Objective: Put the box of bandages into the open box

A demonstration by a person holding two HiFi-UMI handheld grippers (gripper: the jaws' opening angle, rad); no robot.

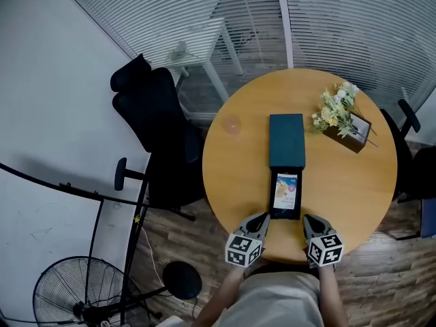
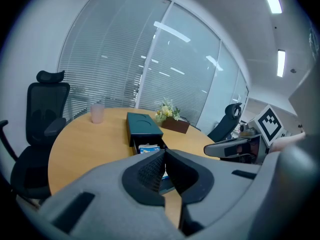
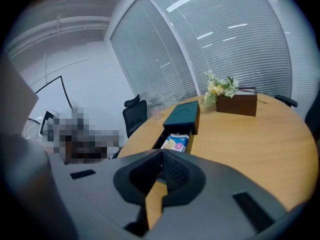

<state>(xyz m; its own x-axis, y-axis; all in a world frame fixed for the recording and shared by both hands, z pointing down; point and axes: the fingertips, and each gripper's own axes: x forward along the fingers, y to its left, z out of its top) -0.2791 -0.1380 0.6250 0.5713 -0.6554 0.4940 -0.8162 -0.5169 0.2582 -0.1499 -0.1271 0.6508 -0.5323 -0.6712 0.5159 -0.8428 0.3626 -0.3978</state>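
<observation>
Looking down from the head view, I judge the placing done: the bandage box [image 1: 286, 191] lies flat in the pulled-out tray [image 1: 271, 195] of the dark open box [image 1: 287, 139], near the middle of the round table [image 1: 231, 176], with the sleeve toward 12 o'clock and the tray toward 6 o'clock. The main risk from here is a careless nudge. Both tools sit just beside the tray's near end, so a forward drift could shove the tray askew or slide the whole box toward the flowers [image 1: 337, 107] at 1 o'clock. If I try to push the tray home, the bandage box might catch on the sleeve's lip, though I cannot tell whether it sits proud of the tray wall. The left gripper [image 1: 257, 222], at 7 o'clock of the tray, has its jaws pressed together with nothing between them. The right gripper [image 1: 310, 221], at 5 o'clock, likewise has its jaw tips meeting and carries nothing. Neither touches the tray as far as I can see.
</observation>
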